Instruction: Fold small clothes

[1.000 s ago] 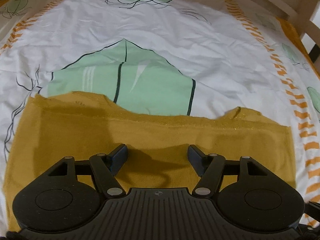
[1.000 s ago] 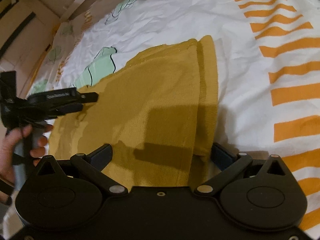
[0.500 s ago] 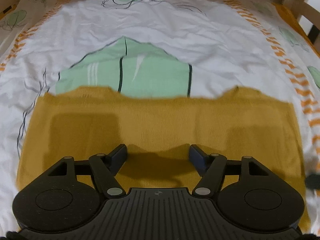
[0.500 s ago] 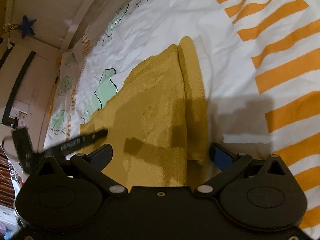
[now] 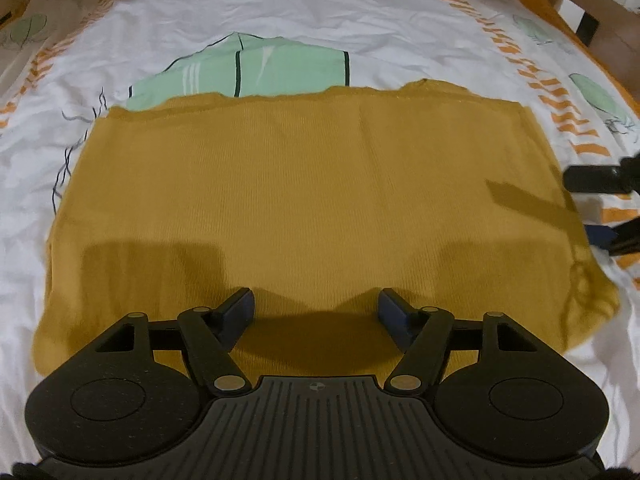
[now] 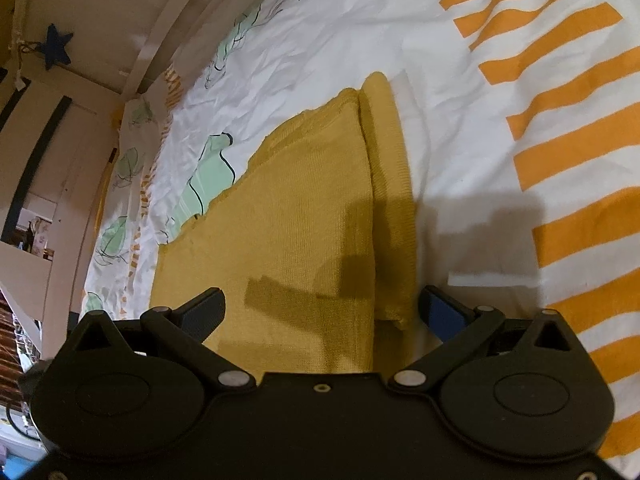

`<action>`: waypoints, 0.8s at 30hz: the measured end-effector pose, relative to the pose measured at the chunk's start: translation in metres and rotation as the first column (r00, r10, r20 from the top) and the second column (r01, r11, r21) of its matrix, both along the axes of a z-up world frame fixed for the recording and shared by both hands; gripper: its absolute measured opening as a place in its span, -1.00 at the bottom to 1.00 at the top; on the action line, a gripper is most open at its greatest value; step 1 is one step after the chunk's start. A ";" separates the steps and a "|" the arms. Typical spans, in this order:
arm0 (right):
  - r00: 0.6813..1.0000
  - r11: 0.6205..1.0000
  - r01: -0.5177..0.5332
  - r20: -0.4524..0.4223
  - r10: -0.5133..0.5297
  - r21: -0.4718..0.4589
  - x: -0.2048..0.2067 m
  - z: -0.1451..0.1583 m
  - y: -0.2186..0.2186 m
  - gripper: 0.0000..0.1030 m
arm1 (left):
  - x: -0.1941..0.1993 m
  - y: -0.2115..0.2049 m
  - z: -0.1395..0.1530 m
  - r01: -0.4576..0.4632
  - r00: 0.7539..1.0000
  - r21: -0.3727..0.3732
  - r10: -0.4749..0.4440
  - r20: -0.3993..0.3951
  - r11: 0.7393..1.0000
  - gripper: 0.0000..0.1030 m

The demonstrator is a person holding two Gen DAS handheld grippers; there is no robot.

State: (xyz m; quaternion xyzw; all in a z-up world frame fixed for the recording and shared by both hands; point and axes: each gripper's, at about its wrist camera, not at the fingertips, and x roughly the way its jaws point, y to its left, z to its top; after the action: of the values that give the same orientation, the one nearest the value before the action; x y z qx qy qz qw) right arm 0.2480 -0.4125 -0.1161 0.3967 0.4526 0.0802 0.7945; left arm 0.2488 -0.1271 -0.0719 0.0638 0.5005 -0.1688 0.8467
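The mustard garment (image 5: pixel 312 208) is lying flat on the bed sheet (image 5: pixel 320 20), one side strip looking folded in already, while both the left gripper (image 5: pixel 316 304) and right gripper (image 6: pixel 324 304) are hovering with jaws wide apart, gripping nothing, further folds seemingly remaining.

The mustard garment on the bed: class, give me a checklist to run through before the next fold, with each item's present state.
1. Mustard garment lies flat on the bedsheet: ok.
2. Left gripper open, nothing between its jaws: ok.
3. Right gripper open, straddling the garment's folded edge, pads not pressing: ok.
4. Far edge of the garment straight: not ok, it looks wavy.
5. Near right corner smooth: not ok, it is bunched.
6. Layers beneath aligned: cannot tell.
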 end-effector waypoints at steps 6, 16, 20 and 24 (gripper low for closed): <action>0.999 0.999 0.028 0.041 -0.030 0.043 -0.001 -0.005 -0.005 1.00 | -0.001 0.015 0.008 0.036 0.999 -0.035 -0.037 -0.017 0.999 0.30; 0.992 0.995 0.055 0.113 -0.063 0.079 0.001 -0.011 -0.008 1.00 | 0.032 0.061 0.027 -0.055 0.997 -0.076 0.059 0.053 0.996 0.30; 0.990 0.998 0.046 0.129 -0.052 0.051 0.001 -0.010 -0.004 1.00 | 0.048 0.081 0.025 -0.100 0.993 -0.092 0.105 0.055 0.991 0.29; 0.989 0.998 0.016 0.147 -0.024 0.053 0.003 -0.010 -0.003 1.00 | 0.058 0.096 0.018 -0.127 0.991 -0.111 0.132 0.036 0.986 0.29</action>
State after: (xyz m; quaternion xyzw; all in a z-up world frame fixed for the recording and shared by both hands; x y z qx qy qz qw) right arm 0.2508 -0.4156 -0.1263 0.4146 0.3863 0.1130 0.8161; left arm 0.3066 -0.0311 -0.0539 -0.0113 0.4753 -0.1391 0.8687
